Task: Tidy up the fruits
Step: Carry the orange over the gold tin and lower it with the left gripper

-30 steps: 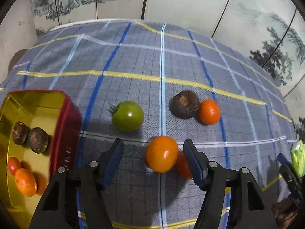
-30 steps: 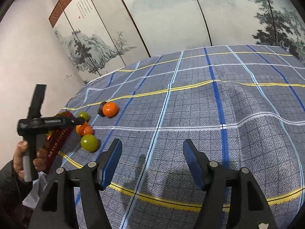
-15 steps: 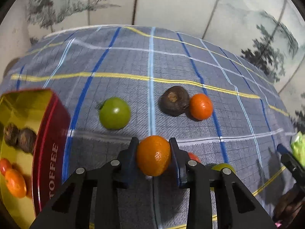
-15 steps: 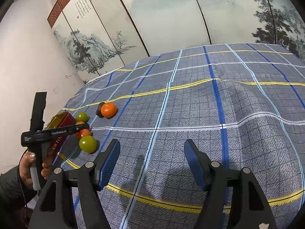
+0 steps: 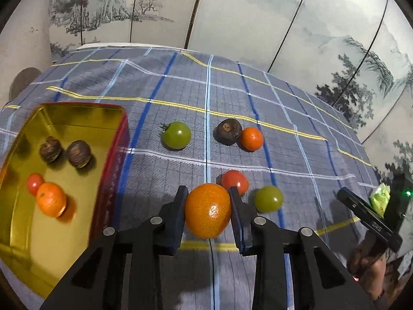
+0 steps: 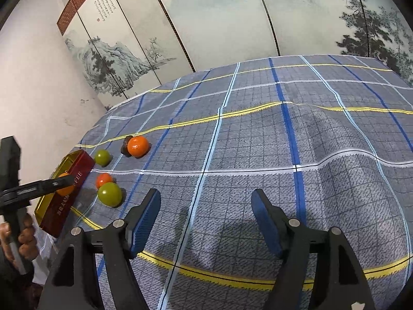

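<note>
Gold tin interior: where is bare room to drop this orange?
Far end of the red-walled gold tin is bare, beyond the two brown fruits. The near-left floor is also bare. Crowded mid-left: small red tomato touching an orange.

From above each gripper we look down its fingers; both views share the tin (image 5: 121,139) and fruit.

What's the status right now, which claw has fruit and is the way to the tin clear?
Left gripper shut on orange. Right gripper open, nothing between its jaws. Tin alongside, four fruits inside; nothing between.
</note>
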{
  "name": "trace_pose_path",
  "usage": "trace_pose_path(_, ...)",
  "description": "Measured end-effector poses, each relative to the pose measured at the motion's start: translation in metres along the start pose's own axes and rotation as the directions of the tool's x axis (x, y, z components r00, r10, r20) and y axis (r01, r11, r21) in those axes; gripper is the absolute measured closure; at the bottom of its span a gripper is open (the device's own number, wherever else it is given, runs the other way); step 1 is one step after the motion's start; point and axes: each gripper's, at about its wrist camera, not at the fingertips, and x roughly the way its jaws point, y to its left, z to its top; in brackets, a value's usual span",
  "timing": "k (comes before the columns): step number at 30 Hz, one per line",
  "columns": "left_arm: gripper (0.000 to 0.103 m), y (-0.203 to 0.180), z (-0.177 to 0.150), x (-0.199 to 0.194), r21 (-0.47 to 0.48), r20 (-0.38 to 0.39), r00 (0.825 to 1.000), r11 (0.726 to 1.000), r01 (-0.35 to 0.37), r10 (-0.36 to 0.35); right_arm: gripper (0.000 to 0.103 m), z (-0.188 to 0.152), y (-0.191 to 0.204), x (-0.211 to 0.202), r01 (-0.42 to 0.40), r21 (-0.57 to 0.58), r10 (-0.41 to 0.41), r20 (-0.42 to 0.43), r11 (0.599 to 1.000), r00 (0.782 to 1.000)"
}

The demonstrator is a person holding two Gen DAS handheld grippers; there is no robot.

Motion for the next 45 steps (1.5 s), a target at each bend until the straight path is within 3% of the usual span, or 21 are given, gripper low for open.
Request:
trace_pose_path(10, 0.07, 0.01, -0.013, -0.041, 0.03, 0.066, 0.995, 0.997, -0.07, 0.068, 0.03, 0.0, 0.001, 0.003, 0.034, -0.004, -0.034, -0.02, 0.999, 0.999)
trace_pose_path(24, 0.07, 0.064, -0.034, -0.074, -0.004, 0.126, 0.973, 0.981, -0.196, 0.195, 0.029, 0.0, 0.004, 0.013, 0.089, -0.021, -0.09, -0.063, 0.996, 0.994)
trace_pose_path(45, 0.07, 0.144, -0.053, -0.07, -0.086, 0.109, 0.943, 0.948, -0.306, 0.314, 0.025, 0.0, 0.012, 0.021, 0.139, -0.055, -0.144, -0.094, 0.989, 0.985)
